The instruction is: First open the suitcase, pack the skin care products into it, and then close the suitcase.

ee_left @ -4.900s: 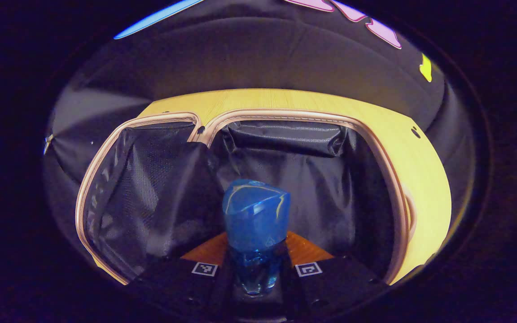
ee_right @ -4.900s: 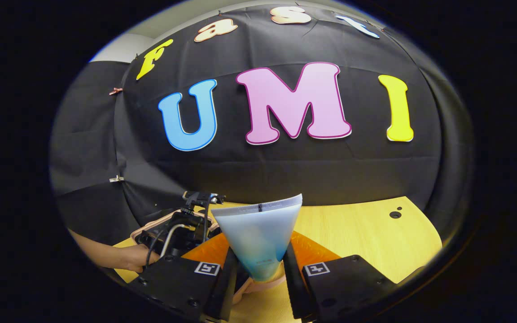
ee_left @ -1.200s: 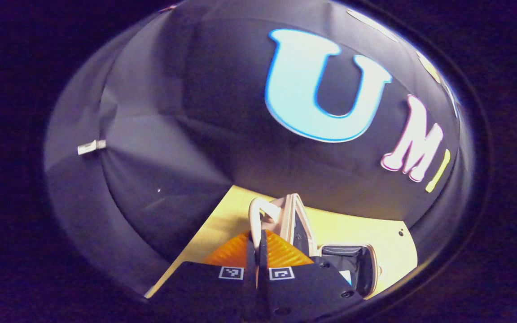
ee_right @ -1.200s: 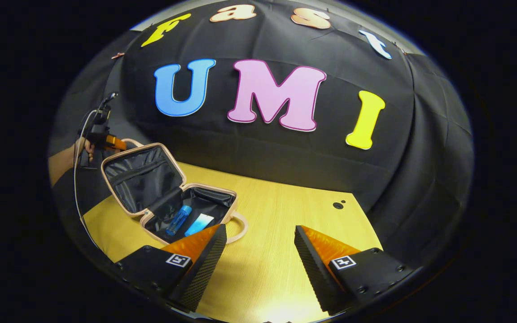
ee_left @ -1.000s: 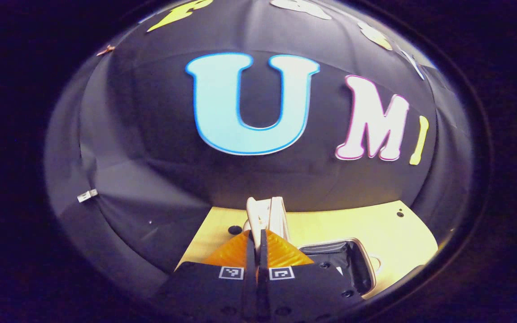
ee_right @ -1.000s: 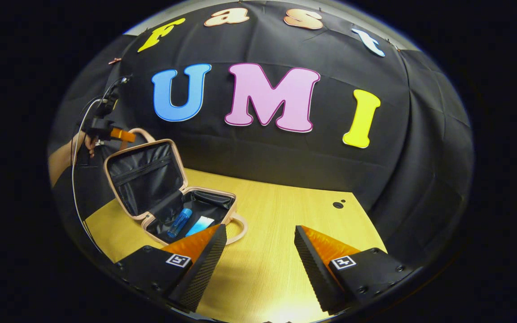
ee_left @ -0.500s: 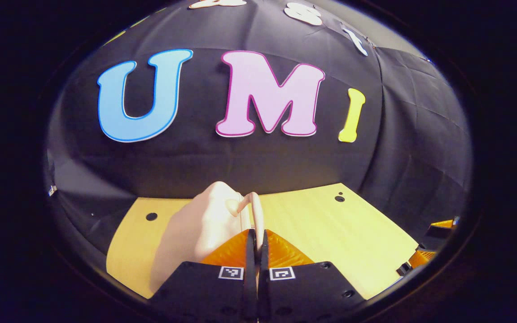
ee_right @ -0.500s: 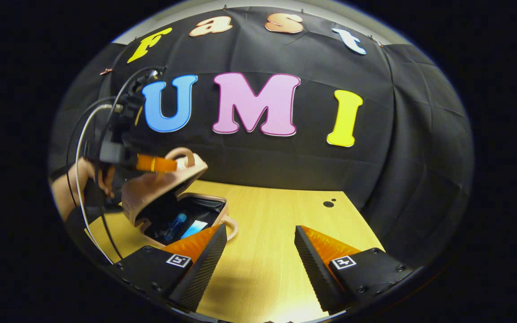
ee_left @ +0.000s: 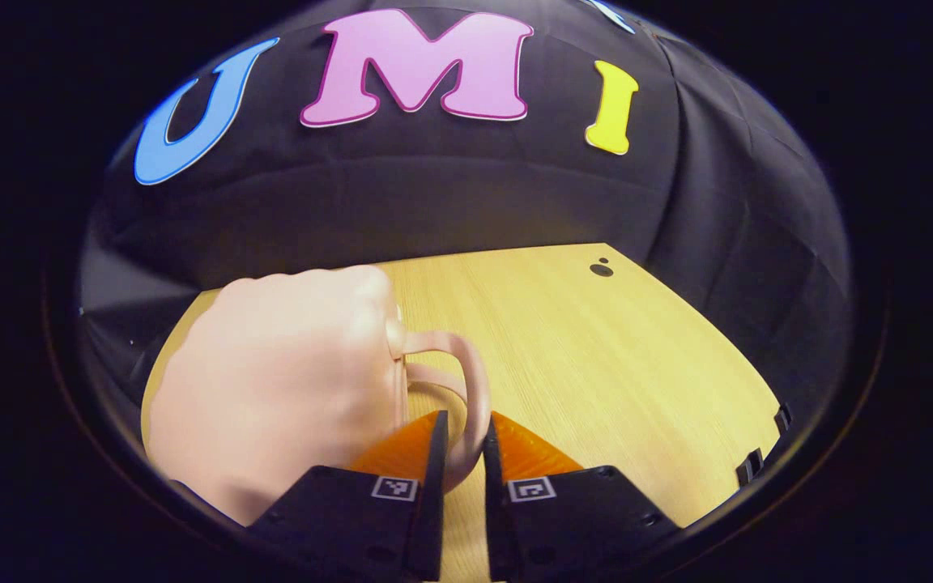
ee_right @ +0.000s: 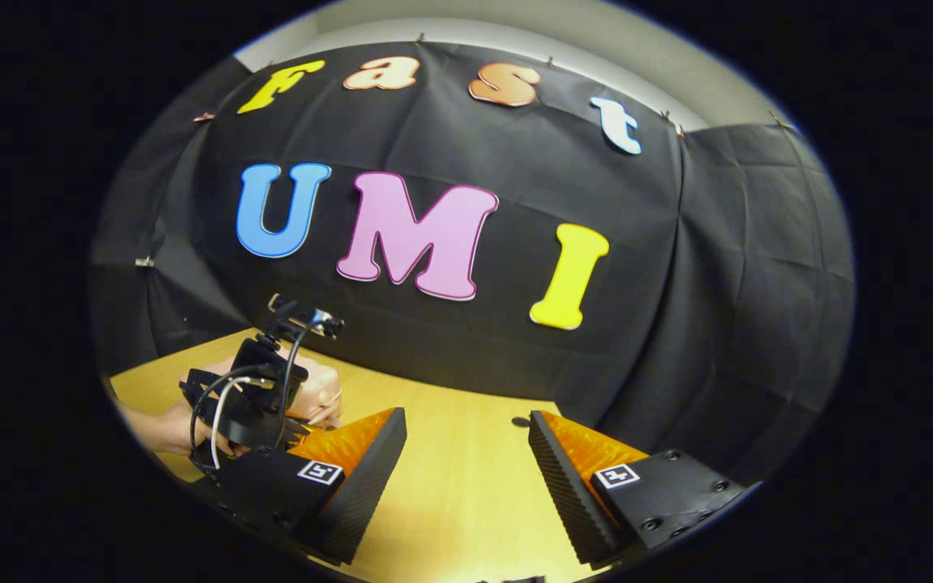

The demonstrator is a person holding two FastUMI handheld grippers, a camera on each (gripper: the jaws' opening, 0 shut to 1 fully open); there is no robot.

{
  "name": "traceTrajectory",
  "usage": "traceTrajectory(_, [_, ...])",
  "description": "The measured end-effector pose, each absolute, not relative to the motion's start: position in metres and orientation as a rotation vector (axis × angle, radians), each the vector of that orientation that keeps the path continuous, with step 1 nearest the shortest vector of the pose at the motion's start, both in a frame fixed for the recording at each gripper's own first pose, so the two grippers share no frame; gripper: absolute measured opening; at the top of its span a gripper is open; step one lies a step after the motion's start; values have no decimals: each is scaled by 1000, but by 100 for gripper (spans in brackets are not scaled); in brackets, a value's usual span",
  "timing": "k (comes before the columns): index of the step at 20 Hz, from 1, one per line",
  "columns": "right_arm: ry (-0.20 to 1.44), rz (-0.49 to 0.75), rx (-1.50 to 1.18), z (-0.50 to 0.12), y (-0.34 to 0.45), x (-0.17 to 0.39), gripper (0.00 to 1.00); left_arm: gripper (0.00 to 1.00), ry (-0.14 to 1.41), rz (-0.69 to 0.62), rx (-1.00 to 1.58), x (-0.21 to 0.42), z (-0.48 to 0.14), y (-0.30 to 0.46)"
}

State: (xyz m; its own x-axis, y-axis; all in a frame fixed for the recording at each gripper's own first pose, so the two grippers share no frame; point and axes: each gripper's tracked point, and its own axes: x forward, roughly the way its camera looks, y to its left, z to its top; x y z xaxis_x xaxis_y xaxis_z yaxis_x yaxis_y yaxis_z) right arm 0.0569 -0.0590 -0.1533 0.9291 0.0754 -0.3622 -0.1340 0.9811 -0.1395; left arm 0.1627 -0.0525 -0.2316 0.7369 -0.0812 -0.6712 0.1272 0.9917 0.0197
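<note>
Black cloth walls close behind the table in my left gripper view, and bare wood runs out to the right as far as the table edge. The suitcase sits lid down at the left, taking up that side of the table. Its handle loops out from the case, and my left gripper has it between the fingers; a narrow gap shows on each side, so I cannot tell whether they press on it.

From the right gripper view, open tabletop lies ahead of my right gripper, whose fingers are spread wide with nothing between them. Off to the left, the left gripper and the hand holding it sit in front of the suitcase, well apart from my right gripper.
</note>
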Motion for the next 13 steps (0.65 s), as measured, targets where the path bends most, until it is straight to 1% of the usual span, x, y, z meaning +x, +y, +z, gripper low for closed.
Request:
traceTrajectory(1, [379, 139, -141, -158, -62, 57, 96, 36, 723, -88, 53, 164, -223, -56])
traceTrajectory(2, [388, 154, -111, -153, -67, 59, 96, 40, 696, -60, 35, 165, -208, -59])
traceTrajectory(3, [382, 158, -76, -148, -74, 62, 96, 39, 656, -23, 21, 166, -187, -61])
traceTrajectory(4, [360, 151, -50, -140, -85, 70, 96, 63, 606, 11, 7, 166, -160, -63])
traceTrajectory(5, [332, 147, -30, -131, -95, 76, 96, 77, 543, 53, -7, 164, -132, -63])
traceTrajectory(6, [302, 151, -10, -122, -103, 81, 96, 97, 477, 79, -26, 158, -99, -66])
traceTrajectory(7, [280, 160, 3, -114, -111, 85, 96, 98, 404, 106, -38, 151, -68, -69])
traceTrajectory(10, [251, 180, 14, -102, -131, 89, 96, 98, 218, 181, -35, 121, 16, -73])
traceTrajectory(13, [239, 189, 61, -88, -135, 88, 96, 97, 111, 223, -49, 94, 73, -79])
